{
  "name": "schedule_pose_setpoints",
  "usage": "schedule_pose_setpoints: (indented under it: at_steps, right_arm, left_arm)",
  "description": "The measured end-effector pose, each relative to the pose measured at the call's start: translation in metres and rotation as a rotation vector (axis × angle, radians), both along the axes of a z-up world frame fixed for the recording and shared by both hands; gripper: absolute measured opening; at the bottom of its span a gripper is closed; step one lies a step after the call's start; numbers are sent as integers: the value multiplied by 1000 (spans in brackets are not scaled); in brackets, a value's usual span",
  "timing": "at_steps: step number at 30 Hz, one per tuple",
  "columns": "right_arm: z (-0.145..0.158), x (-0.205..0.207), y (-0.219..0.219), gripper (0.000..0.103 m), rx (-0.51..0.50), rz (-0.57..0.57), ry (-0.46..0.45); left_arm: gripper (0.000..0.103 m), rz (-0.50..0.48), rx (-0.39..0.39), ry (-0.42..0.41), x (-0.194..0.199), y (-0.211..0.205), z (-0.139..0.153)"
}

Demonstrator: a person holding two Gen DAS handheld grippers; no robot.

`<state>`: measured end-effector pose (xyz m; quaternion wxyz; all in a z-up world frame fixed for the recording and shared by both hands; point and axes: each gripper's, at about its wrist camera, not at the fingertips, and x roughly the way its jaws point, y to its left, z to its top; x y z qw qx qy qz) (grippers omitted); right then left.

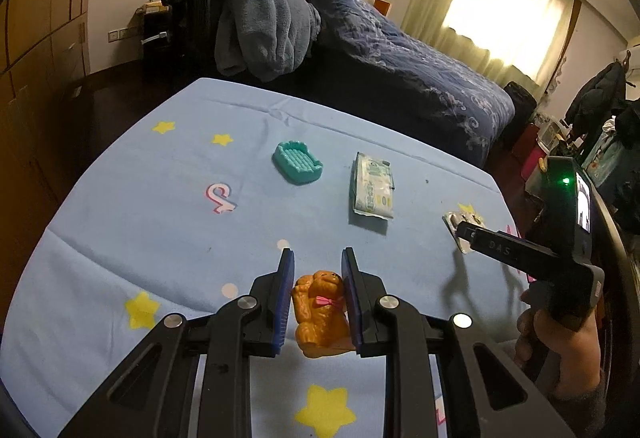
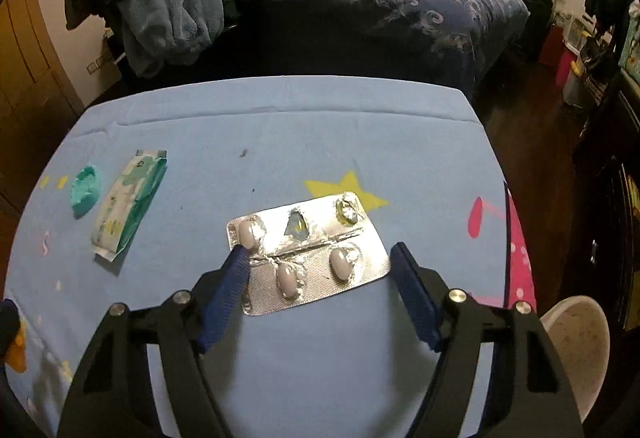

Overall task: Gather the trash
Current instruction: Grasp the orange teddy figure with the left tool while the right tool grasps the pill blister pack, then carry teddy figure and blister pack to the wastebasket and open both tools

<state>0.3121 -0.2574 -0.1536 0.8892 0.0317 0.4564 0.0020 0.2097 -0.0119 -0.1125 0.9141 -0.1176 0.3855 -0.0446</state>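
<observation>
A bedroom; in front of the bed stands a table under a pale blue star-print cloth. Left wrist view: the left gripper has its 2 blue pads drawn narrow onto an orange toy dog, gripped at the flanks. Beyond it lie a teal toy tub and a wipes pack, near each other but apart; at right, a hand holds the right gripper over a foil blister. Right wrist view: the right gripper stands wide, jaws straddling the blister, which lies flat on the cloth with 3 pills left and 2 cells burst. The left pad overlaps the foil's near-left corner; the right pad sits just beside its edge, not pressing. A white bin shows off the table's right edge. Risks, as judged: a flat, thin foil may slide or buckle when pinched edgewise, dropping out; the overlapping pad may pin it instead of gripping; the dog looks like no trash and may be binned wrongly.
</observation>
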Motion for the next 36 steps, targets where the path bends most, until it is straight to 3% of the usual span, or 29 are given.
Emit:
schedule_pose_setpoints:
  at_steps: [7, 19, 36]
  right_arm:
    - [9, -28, -8, 73, 47, 9, -20]
    - [43, -105, -30, 73, 95, 8, -129]
    - [55, -216, -137, 73, 166, -211, -222]
  left_arm:
    - [24, -21, 4, -4, -4, -7, 4]
    - [24, -91, 26, -25, -14, -42, 14]
    - [24, -337, 85, -94, -38, -157, 35]
